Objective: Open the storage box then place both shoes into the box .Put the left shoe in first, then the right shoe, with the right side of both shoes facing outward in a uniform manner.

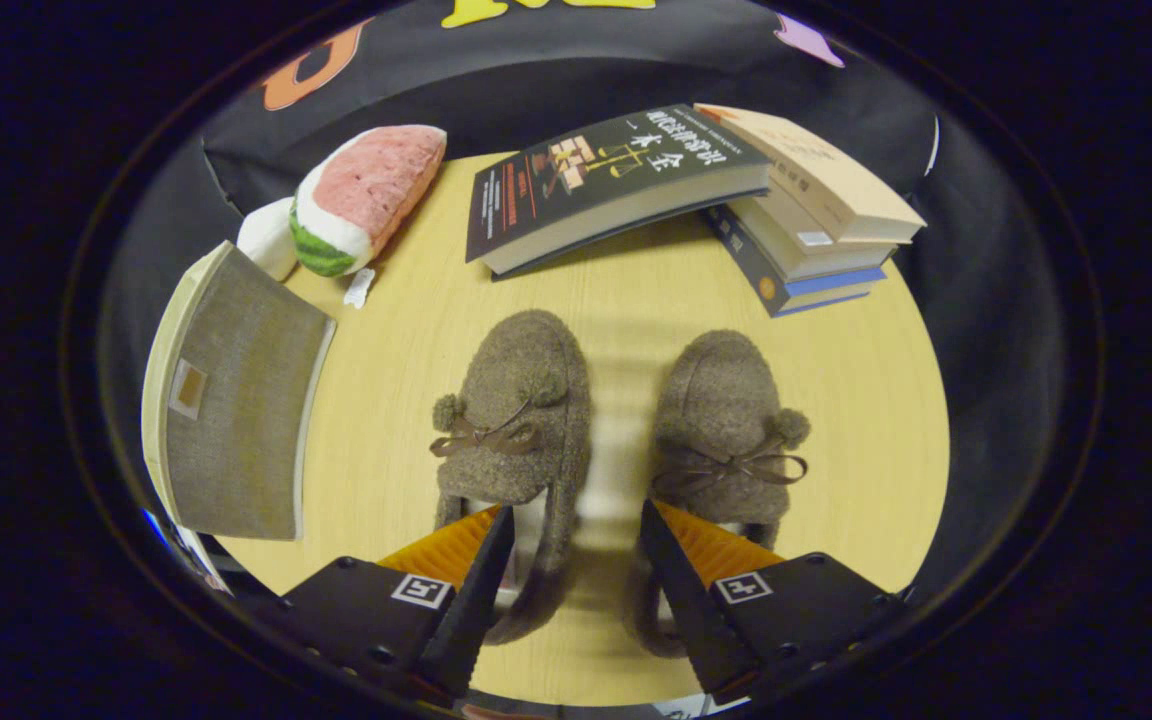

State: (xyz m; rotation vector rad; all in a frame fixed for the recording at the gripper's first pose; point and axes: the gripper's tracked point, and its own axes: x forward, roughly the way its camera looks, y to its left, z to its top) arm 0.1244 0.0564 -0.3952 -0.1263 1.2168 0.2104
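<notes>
Two fuzzy brown shoes with bow ties and pompoms lie side by side on the round wooden table (836, 380), toes pointing away from me. The left shoe (521, 400) sits just ahead of my left finger, the right shoe (726, 410) just ahead of my right finger. My gripper (576, 525) is open, its fingers spread over the heels of both shoes with the bare gap between the shoes in the middle. A grey fabric storage box (231, 400) with a cream rim stands to the left of the shoes; its lid looks closed.
A watermelon-slice plush toy (366, 195) and a white plush piece (266, 235) lie beyond the box. An open dark book (606, 180) leans on a stack of books (806, 220) at the table's far side.
</notes>
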